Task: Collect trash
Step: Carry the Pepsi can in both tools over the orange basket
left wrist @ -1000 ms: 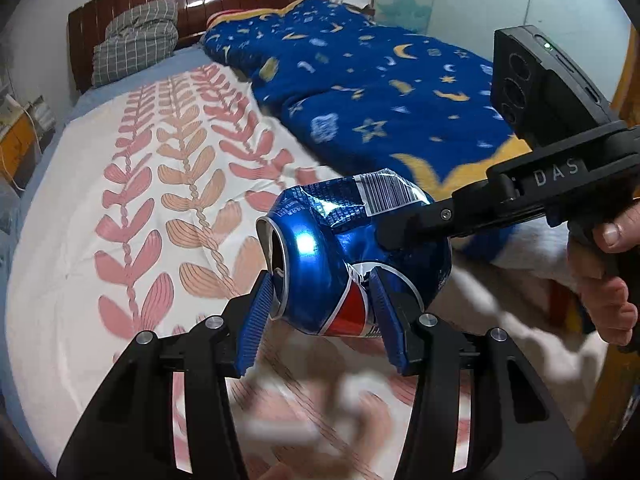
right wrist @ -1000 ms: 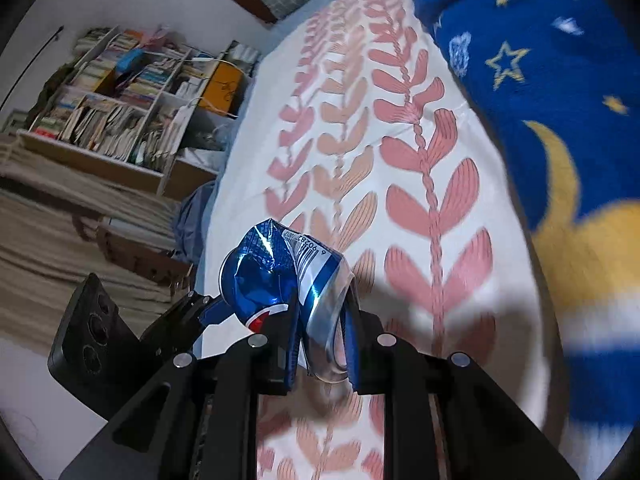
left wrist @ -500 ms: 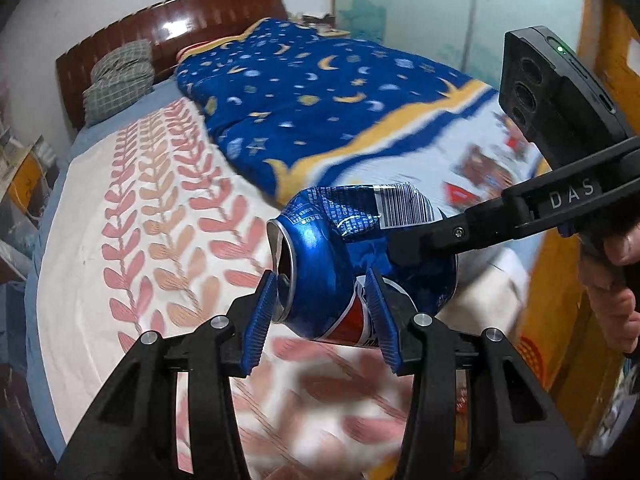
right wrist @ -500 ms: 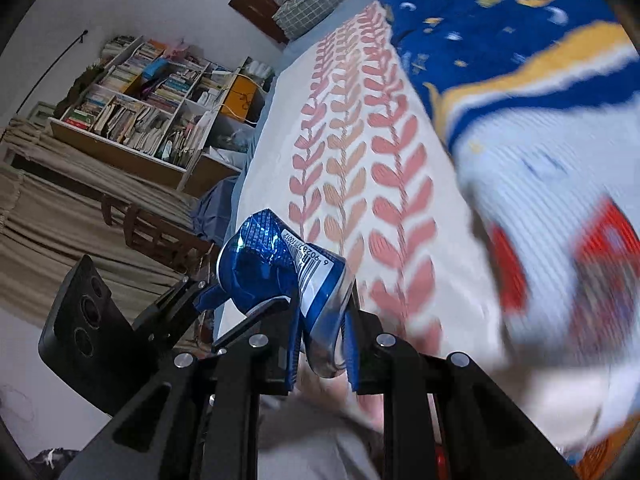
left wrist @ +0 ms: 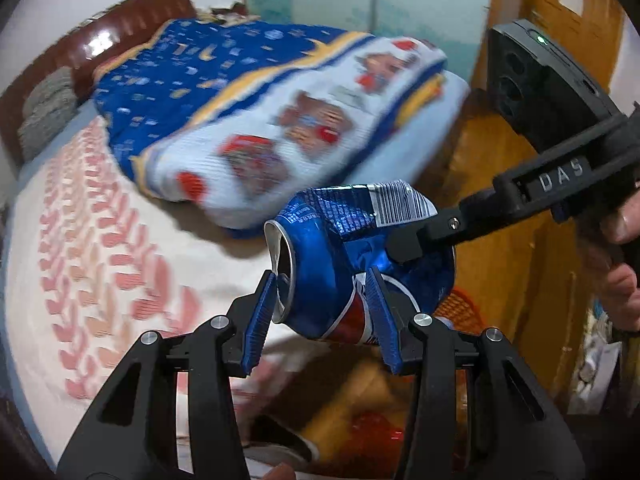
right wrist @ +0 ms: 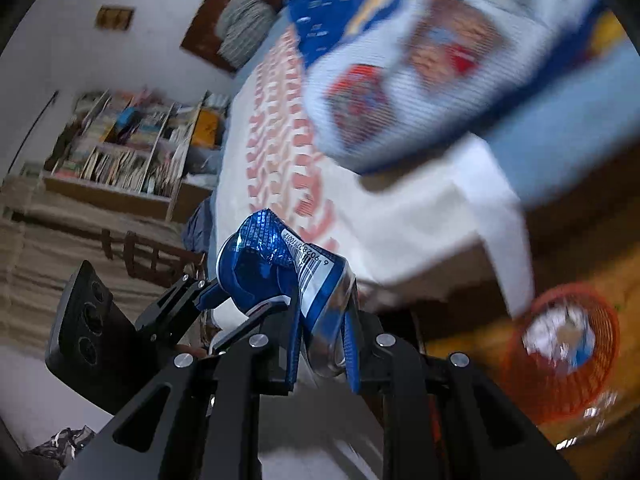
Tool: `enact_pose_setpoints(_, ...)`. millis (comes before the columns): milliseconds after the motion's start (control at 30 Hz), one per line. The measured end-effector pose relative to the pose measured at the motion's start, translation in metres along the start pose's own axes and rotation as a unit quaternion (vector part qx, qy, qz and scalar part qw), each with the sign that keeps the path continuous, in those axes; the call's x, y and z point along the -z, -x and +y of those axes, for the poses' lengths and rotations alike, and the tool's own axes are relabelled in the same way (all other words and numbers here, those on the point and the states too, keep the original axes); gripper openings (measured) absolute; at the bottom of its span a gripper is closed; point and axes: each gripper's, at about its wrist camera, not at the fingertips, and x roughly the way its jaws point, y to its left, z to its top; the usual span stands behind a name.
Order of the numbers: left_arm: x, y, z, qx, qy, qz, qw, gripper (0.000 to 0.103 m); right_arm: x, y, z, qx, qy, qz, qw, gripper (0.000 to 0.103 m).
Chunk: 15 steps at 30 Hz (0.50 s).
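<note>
A crushed blue cola can hangs in the air between both grippers, past the foot corner of the bed. My left gripper is shut on its open top end, blue pads on either side. From the right, my right gripper clamps the flattened end, with a person's hand on its handle. In the right wrist view the can sits pinched in my right gripper, and the left gripper holds its far end. An orange mesh waste basket with paper trash stands on the floor, lower right.
The bed has a white sheet with pink leaf prints and a folded blue-and-white quilt. A wooden door stands to the right. Bookshelves and a chair line the far side. The basket's rim shows behind the can.
Both grippers have carried the can together from over the sheet to beyond the bed's foot corner. The orange basket and wooden floor have come into view. Both grips are unchanged.
</note>
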Motion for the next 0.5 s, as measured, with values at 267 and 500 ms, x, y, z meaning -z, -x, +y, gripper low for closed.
enact_pose_setpoints(267,0.016,-0.041,-0.111,0.07,-0.068,0.042,0.9943,0.047,0.085,0.082,-0.113,0.032,-0.101,-0.032,0.994,0.019)
enact_pose_setpoints(500,0.045,-0.107,-0.184,0.114,-0.125,0.107,0.9797,0.047,0.136,0.089,-0.2,0.073,-0.181,-0.031,0.98,0.019)
